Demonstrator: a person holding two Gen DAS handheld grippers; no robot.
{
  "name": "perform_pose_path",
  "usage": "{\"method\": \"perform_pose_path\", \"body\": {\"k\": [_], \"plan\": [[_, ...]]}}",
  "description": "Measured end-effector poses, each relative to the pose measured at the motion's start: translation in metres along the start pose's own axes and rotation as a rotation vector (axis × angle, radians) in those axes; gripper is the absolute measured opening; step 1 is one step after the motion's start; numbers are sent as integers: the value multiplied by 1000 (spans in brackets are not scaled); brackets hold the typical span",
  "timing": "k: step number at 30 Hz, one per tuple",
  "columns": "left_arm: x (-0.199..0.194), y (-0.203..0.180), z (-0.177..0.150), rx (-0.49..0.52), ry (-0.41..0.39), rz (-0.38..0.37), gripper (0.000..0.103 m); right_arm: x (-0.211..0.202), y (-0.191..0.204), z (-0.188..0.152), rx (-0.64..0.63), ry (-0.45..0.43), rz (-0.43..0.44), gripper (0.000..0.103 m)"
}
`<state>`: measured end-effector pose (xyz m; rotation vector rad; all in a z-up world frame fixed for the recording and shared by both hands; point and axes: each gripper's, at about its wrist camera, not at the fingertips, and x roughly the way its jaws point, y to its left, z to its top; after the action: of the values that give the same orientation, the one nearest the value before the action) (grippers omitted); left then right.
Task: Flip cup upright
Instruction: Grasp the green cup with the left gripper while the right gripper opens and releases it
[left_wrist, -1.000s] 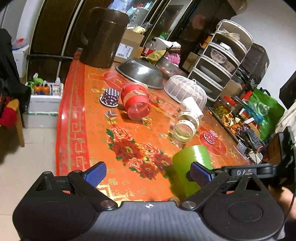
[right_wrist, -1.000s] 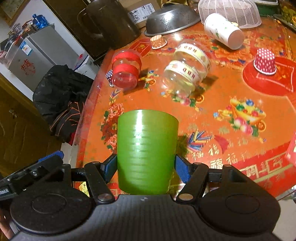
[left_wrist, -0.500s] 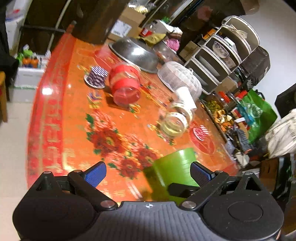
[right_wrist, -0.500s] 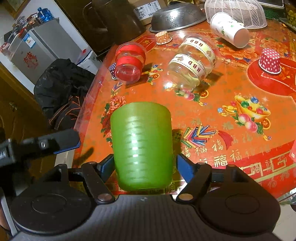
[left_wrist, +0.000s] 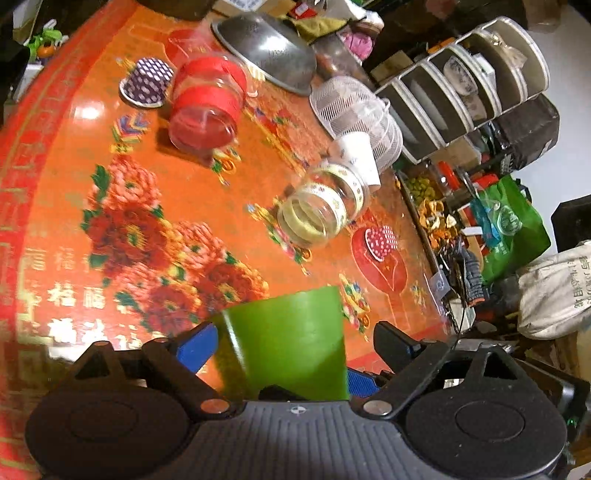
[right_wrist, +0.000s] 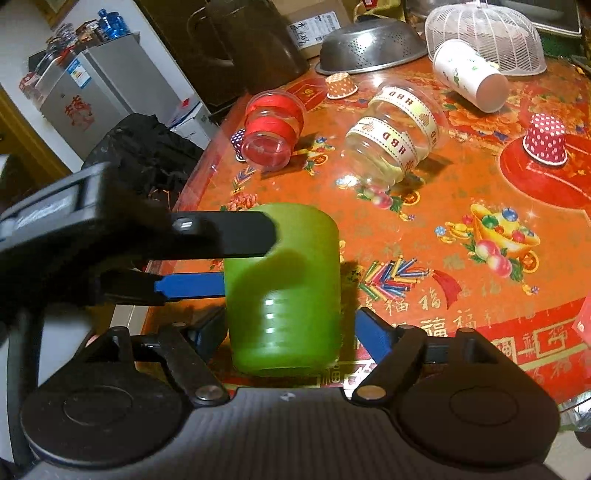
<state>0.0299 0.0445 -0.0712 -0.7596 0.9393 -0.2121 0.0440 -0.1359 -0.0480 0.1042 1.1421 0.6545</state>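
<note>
Cup (right_wrist: 282, 291): green, translucent plastic tumbler with faint moulded rings round its wall, standing inverted near the front edge of the bench (right_wrist: 480, 206), closed base uppermost and mouth down on the red-and-orange printed cover. Judged light, thin-walled and somewhat springy, with a smooth, probably slippery surface; unlikely to break, but liable to skid on the glossy cover or squirt out of a hard pinch. Best taken across mid-wall, where the rings offer some purchase, with moderate pressure only. Right gripper (right_wrist: 291, 328): jaws spread to either side of the cup's lower wall, blue pads close to the plastic, a narrow gap visible on the right pad; contact on the left pad cannot be confirmed. Left gripper (left_wrist: 286, 345): jaws wide, bracketing the cup from the other side, one pad near the wall and the other well clear; in the right wrist view its fingers cross in front of and behind the cup's upper half. Neither pair has closed on it. Neighbouring stock, all apart from the cup: red-banded jar (right_wrist: 271, 133) and clear taped jar (right_wrist: 393, 136) on their sides, white paper cup (right_wrist: 469, 75) tipped over, dotted cupcake case (right_wrist: 546, 142).
</note>
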Motion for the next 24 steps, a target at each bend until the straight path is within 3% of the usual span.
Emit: {"method": "perform_pose_path", "body": {"k": [7,16,24], "plan": [[13,-8,5,-9,11,80,85,-6,-5,-5,-23,-20,23,79],[25,-25,6,60,42,154,77,-8,-11,-8,-35,-30,64,79],[30,-38,8,129,43,204,76,-18,-20,-13,-41,-57,68,80]]}}
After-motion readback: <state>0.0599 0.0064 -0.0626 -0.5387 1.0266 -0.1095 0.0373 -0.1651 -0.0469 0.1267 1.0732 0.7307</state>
